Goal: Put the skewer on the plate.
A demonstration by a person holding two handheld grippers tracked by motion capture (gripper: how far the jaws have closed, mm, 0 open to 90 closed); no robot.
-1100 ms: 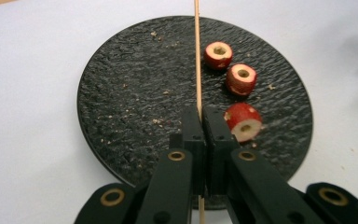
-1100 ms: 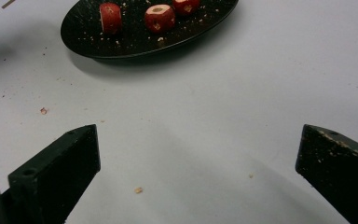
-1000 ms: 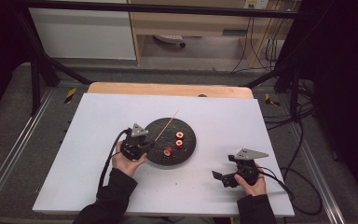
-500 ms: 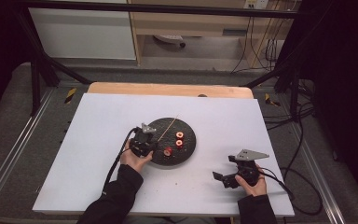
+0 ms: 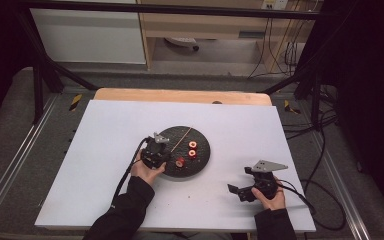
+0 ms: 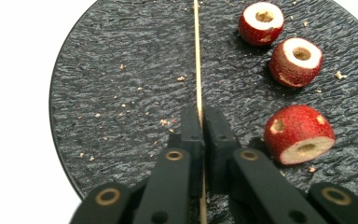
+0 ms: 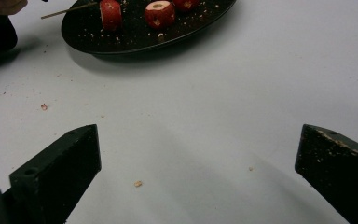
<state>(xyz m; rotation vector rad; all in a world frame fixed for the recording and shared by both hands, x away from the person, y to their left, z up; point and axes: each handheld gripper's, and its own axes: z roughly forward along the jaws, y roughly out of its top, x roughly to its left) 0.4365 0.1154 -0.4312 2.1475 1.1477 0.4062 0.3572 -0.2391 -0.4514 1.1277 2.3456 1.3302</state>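
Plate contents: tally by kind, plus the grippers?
Cored red fruits: 3
Wooden skewer: 1
Black round plate: 1
Grippers: 2, the left gripper shut on the skewer over the plate, the right gripper open on the white table
Total: 7

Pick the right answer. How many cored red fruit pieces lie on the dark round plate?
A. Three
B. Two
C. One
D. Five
A: the left gripper view shows three red fruit pieces with hollow middles on the plate, all to one side of the thin wooden stick.
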